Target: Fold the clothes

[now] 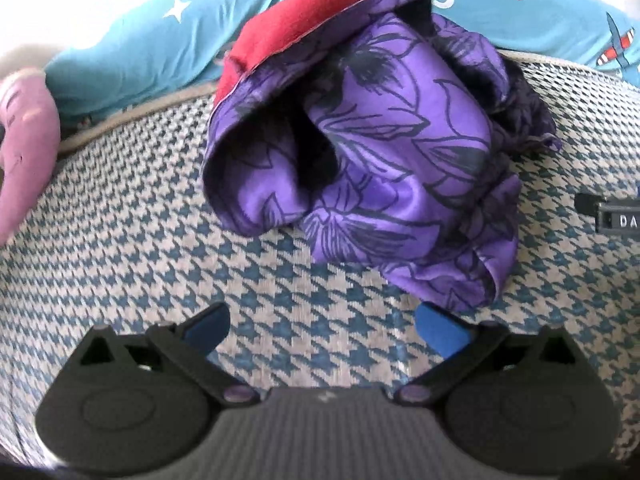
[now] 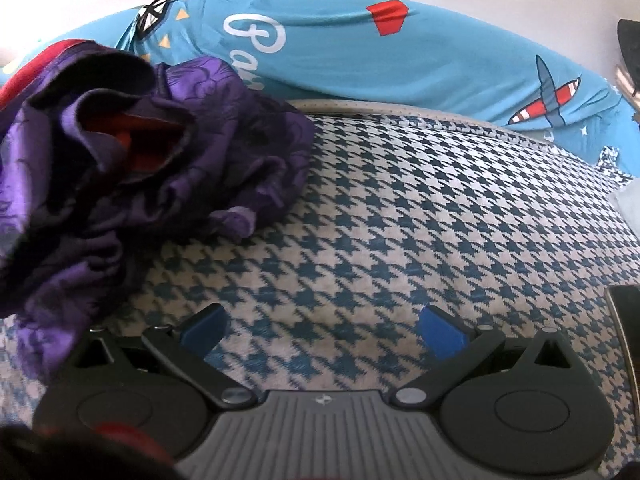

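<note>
- Purple floral-print garment [image 1: 360, 152]: lies crumpled in a heap on the houndstooth-patterned cover [image 1: 132, 216], unfolded. A red lining [image 1: 296, 28] shows at its far edge.
- Orientation, left wrist view: the heap's long axis runs from the far red edge down toward the near right. One rolled, tube-like fold opens toward the left, its dark mouth facing that side. The nearest lobe of fabric ends just beside the right fingertip of the left gripper [image 1: 322, 326]; contact cannot be confirmed.
- Right wrist view: the same garment [image 2: 120, 184] fills the left of the frame, with a gathered opening facing up and the red lining visible inside. No clear long axis can be read from this side.
- Left gripper: jaws spread wide, blue pads apart, nothing between them; bare cover lies under the gap.
- Right gripper [image 2: 322, 326]: jaws likewise spread, empty, over bare cover, with the garment to its left.
- Surroundings: a blue bedsheet with airplane prints [image 2: 400, 64] lies bunched along the far edge of the cover. A pink cloth item [image 1: 24, 148] sits at the left margin, blurred.
</note>
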### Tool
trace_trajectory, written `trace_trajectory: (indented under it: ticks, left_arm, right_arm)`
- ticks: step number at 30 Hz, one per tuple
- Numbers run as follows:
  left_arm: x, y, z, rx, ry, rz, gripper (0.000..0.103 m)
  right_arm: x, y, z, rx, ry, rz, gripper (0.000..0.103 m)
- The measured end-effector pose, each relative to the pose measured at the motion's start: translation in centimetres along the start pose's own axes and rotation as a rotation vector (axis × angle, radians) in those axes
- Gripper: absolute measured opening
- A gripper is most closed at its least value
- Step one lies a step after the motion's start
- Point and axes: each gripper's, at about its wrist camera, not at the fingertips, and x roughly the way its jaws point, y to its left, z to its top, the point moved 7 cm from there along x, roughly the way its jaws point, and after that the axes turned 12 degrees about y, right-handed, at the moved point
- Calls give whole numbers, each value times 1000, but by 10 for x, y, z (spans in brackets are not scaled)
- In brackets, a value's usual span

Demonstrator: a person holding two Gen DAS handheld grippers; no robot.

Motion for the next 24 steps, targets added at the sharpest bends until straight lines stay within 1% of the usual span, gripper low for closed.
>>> trace_trajectory:
  ticks: [2,3,7,10,12,16,20,22,24]
  left_arm:
    - [-19,-20,-16,-17,3,-15,103]
    - [-24,-23,-21,-25,3,-20,103]
    - [-29,-15,-27,-56,3,-32,103]
    - [-28,-11,-32,-88,14,-46,103]
    - [-26,-11,-34,-100,20,-50,103]
    - [-25,-13,-38,-97,19,-9,103]
    - [-28,-22,-44,-82,18,28,103]
    - [-32,-28,-51,-69,23,20,103]
    - [-35,-33,-58,-68,38,-16,103]
  right_arm:
    - [-8,3,-1,19,-7,18,103]
    - [-11,5,-2,28,-7,24,103]
    - [-24,8,-5,73,0,40,103]
    - [-30,11,-11,89,28,27,103]
    - [-34,15,-15,102,40,39,103]
    - [-40,24,-25,91,42,42,103]
    - [-47,34,-32,81,42,64,103]
    - [-48,38,-35,85,44,78,103]
    - [-49,41,-37,81,48,89,103]
